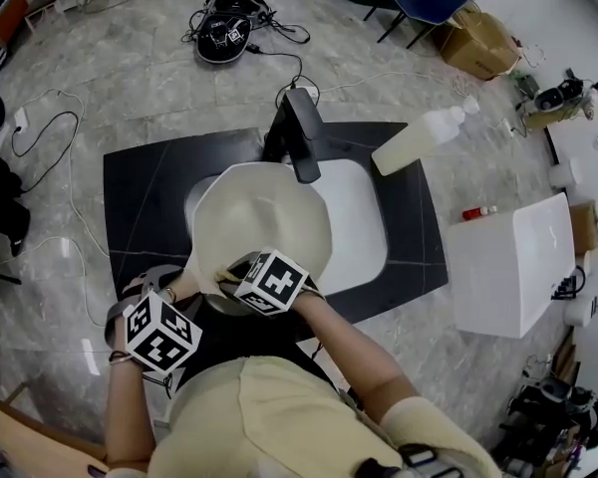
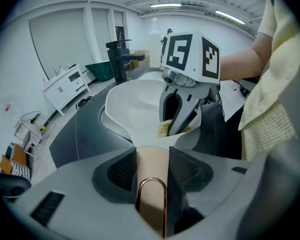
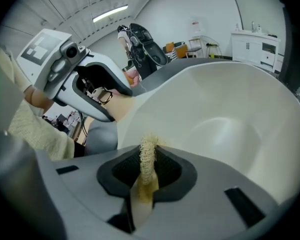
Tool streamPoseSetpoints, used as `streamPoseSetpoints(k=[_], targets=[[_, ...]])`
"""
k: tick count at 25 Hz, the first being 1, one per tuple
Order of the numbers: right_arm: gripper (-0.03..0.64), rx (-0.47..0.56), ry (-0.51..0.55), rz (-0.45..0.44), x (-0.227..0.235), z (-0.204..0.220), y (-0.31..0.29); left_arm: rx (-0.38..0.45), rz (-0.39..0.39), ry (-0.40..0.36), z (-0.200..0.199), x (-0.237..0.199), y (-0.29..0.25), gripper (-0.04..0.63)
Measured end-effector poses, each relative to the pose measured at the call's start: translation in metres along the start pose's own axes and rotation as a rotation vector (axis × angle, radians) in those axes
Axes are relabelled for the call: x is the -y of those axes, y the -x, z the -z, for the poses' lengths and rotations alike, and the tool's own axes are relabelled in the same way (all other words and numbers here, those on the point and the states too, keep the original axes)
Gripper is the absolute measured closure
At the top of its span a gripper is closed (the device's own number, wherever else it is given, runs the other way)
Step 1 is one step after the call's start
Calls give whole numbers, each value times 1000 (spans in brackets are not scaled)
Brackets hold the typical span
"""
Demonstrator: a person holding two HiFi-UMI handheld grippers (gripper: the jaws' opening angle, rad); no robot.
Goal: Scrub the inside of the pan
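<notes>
A cream pan is held over the white sink, bowl facing up. My left gripper is shut on the pan's beige handle, which runs between its pads. My right gripper is shut on a yellowish fibrous scrubber. The scrubber touches the pan's inner wall at the near rim, just past the handle's root. In the left gripper view the right gripper points down into the pan. The left gripper shows at the left of the right gripper view.
A black faucet stands behind the pan on the black counter. A pale soap bottle lies at the counter's back right. A white box and a small red item are to the right. Cables lie on the floor.
</notes>
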State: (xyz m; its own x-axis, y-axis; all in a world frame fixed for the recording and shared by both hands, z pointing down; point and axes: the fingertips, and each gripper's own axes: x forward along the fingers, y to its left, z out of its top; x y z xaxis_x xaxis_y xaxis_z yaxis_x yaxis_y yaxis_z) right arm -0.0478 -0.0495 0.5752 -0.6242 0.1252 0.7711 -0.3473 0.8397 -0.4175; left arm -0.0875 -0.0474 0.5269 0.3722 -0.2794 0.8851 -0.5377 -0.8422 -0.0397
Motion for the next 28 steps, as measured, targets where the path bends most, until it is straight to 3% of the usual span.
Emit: streamPoseSetpoints(k=[14, 20, 23, 28], targets=[[546, -328, 124, 62, 12, 67, 12, -52, -1, 7, 0, 1, -1, 385], [546, -400, 65, 74, 23, 93, 28, -60, -10, 11, 0, 0, -2, 385], [546, -396, 84, 110, 34, 91, 34, -59, -15, 14, -1, 0, -3, 385], [546, -499, 155, 222, 62, 108, 42, -70, -14, 14, -1, 0, -3, 385]])
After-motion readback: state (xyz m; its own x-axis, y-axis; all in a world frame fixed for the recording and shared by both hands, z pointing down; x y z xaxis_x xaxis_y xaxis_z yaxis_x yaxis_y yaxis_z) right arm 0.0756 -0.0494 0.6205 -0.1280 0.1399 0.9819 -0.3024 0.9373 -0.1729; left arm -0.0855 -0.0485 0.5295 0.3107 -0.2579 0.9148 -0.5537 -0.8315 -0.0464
